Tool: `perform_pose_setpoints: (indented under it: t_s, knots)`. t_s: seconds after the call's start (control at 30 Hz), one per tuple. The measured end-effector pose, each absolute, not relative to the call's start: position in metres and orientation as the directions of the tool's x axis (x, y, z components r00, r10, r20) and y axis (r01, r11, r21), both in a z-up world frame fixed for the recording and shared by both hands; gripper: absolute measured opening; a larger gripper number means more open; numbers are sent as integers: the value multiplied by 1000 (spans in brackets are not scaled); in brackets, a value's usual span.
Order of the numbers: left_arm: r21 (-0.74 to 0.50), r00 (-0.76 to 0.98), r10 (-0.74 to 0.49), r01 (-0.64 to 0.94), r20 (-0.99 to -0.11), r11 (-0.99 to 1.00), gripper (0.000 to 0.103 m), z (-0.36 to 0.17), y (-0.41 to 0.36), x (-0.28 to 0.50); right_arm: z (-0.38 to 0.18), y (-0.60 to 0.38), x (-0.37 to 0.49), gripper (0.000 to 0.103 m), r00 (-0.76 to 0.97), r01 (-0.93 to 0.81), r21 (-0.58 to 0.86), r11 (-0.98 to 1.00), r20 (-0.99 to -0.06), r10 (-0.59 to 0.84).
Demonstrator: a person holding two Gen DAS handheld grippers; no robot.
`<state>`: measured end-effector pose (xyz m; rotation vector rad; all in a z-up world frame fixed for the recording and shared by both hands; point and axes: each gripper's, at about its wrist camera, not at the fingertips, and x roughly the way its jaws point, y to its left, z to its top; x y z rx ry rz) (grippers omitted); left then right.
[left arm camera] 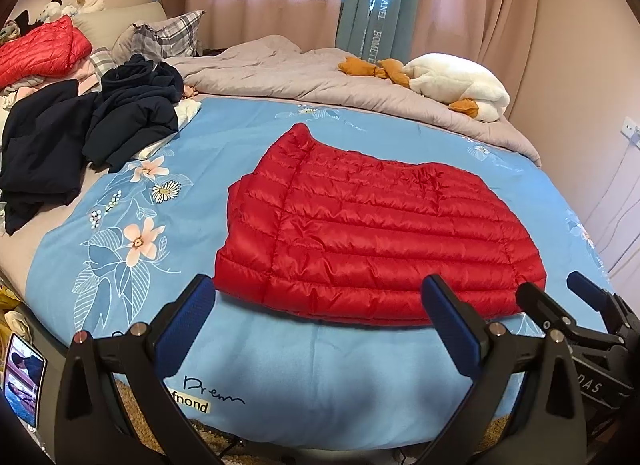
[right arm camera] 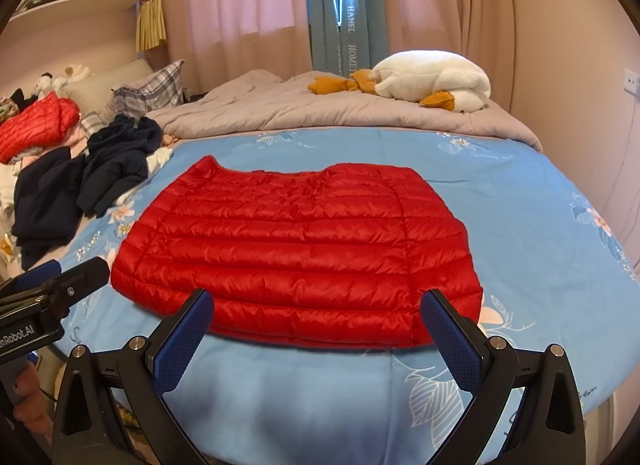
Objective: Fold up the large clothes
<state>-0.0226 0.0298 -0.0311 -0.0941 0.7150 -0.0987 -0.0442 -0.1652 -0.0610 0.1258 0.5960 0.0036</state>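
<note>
A red quilted down jacket [left arm camera: 372,229] [right arm camera: 296,249] lies flat on the blue flowered sheet [left arm camera: 208,169], its sleeves not showing and its hem toward me. My left gripper [left arm camera: 320,301] hovers wide open just short of the hem's left half, nothing between its blue pads. My right gripper [right arm camera: 318,315] is also wide open, over the hem's middle, holding nothing. Each gripper shows in the other's view: the right gripper [left arm camera: 560,297] at the right edge of the left wrist view, the left gripper [right arm camera: 68,273] at the left edge of the right wrist view.
A heap of dark navy clothes [left arm camera: 80,133] [right arm camera: 80,181] and another red down jacket [left arm camera: 40,49] lie at the bed's left. A grey duvet [left arm camera: 300,73] with a white plush goose [left arm camera: 452,81] [right arm camera: 432,77] covers the far side. A phone [left arm camera: 24,381] stands at the lower left.
</note>
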Motion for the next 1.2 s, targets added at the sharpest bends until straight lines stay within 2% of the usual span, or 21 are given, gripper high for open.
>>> perform_pose_setpoints:
  t_s: [1.2]
  knots:
    - [-169, 733, -178, 87, -656, 982, 103, -34, 32, -23, -65, -165, -44, 102, 820, 56, 115, 992, -572, 19]
